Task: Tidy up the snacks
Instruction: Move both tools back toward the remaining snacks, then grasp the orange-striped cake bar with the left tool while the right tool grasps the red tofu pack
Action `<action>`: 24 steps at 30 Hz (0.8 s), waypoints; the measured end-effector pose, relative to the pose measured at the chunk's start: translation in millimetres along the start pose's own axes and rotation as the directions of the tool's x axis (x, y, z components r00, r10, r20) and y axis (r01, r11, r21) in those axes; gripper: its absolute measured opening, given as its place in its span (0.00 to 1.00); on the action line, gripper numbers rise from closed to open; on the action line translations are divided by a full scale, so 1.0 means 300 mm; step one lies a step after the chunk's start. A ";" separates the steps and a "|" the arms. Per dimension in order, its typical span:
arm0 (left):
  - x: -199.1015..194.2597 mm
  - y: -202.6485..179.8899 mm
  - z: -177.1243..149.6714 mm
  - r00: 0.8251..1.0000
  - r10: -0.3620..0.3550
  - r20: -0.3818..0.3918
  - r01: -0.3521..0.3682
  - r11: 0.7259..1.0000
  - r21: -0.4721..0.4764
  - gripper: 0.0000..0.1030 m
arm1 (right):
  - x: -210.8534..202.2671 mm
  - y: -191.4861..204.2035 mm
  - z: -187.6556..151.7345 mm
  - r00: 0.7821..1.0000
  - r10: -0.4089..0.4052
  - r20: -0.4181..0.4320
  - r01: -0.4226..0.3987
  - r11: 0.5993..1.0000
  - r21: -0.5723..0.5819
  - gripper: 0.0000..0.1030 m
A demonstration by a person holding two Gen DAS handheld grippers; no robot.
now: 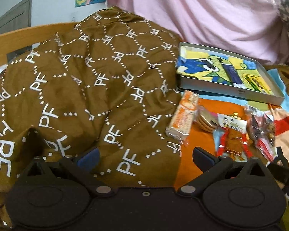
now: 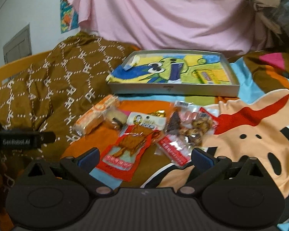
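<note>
Several snacks lie in a row on a cartoon bedsheet: an orange-and-white cracker pack, a clear pack of round biscuits, a red packet with a brown figure, and a clear bag of dark cookies with a red label. A grey tray lined with a bright drawing sits behind them. My right gripper is open and empty, just in front of the red packet. My left gripper is open and empty over the brown blanket, left of the snacks.
A bunched brown patterned blanket fills the left. Pink cloth hangs behind the tray. A wooden bed frame runs along the far left. The left gripper's body shows at the right wrist view's left edge.
</note>
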State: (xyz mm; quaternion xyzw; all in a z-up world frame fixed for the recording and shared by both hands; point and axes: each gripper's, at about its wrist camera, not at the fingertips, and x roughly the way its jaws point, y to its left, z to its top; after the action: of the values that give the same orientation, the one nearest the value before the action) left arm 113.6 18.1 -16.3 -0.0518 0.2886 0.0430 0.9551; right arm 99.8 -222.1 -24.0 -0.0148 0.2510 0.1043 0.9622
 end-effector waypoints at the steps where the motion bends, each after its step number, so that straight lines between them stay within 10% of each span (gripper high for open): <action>1: 0.003 0.007 0.003 1.000 0.002 0.000 -0.002 1.000 -0.011 0.99 | 0.008 0.006 -0.003 1.000 0.005 -0.005 -0.005 1.000 -0.008 1.00; 24: 0.163 -0.041 0.113 0.990 -0.124 -0.059 0.127 0.991 0.033 0.99 | 0.149 0.025 0.033 0.991 0.121 -0.064 -0.120 0.993 0.021 1.00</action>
State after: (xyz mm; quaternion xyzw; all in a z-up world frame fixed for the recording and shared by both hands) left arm 174.1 12.5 -14.3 -0.0536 0.3123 -0.0239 0.9482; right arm 140.9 -205.4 -36.8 0.0052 0.2835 0.1594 0.9456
